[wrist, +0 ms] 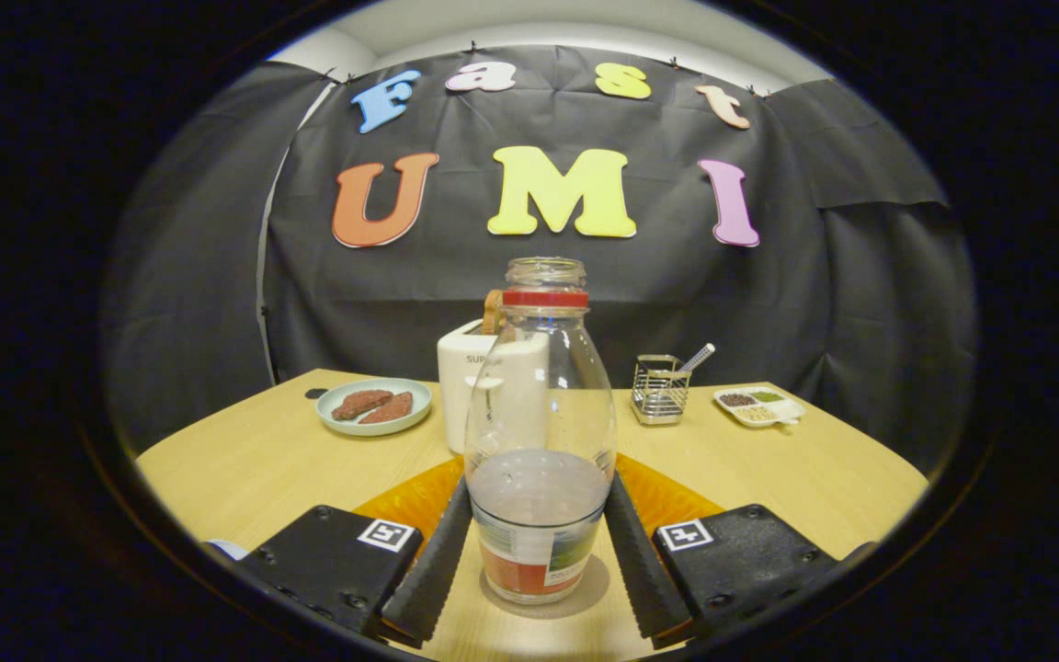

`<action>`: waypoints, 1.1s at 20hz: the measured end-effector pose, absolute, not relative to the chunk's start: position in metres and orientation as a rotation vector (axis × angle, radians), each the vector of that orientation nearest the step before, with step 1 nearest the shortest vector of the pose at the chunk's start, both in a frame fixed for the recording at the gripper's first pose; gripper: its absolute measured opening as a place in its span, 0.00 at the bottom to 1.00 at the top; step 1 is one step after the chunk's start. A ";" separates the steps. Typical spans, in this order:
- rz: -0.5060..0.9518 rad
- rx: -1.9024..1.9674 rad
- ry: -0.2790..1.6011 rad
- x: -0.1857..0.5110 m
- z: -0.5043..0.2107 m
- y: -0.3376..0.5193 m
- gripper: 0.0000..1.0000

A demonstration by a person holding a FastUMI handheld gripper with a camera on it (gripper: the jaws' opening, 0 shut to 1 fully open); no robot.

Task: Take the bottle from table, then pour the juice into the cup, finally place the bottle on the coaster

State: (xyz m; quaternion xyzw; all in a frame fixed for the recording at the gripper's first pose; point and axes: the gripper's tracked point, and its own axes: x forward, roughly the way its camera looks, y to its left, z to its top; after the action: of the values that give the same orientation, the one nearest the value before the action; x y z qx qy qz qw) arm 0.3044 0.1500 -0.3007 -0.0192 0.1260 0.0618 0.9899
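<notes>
Bottle, clear glass, red-collared, uncapped [540, 432]: upright on pale wooden tabletop [244, 464], flanked closely by hand-held gripper [537, 561] fingers, contact uncertain; lifting, pouring, coaster placement apparently outstanding.

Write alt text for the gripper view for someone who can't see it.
A clear glass bottle with a little liquid stands on the wooden table between the gripper fingers, which flank its base. An orange coaster lies just behind it; farther back are a toaster, plate, wire basket and snack tray.

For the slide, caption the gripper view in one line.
Gripper jaws flank the upright glass bottle on the wooden table, orange coaster just behind, toaster beyond.
</notes>
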 end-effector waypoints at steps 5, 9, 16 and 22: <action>0.117 -0.049 0.257 0.307 -0.307 0.147 0.82; 0.118 -0.069 0.247 0.303 -0.308 0.149 0.82; 0.107 -0.047 0.261 0.298 -0.310 0.146 0.89; 0.108 -0.046 0.228 0.289 -0.292 0.149 1.00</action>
State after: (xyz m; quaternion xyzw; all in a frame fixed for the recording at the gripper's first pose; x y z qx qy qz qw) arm 0.2893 0.1491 -0.2921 -0.0229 0.1138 0.0537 0.9918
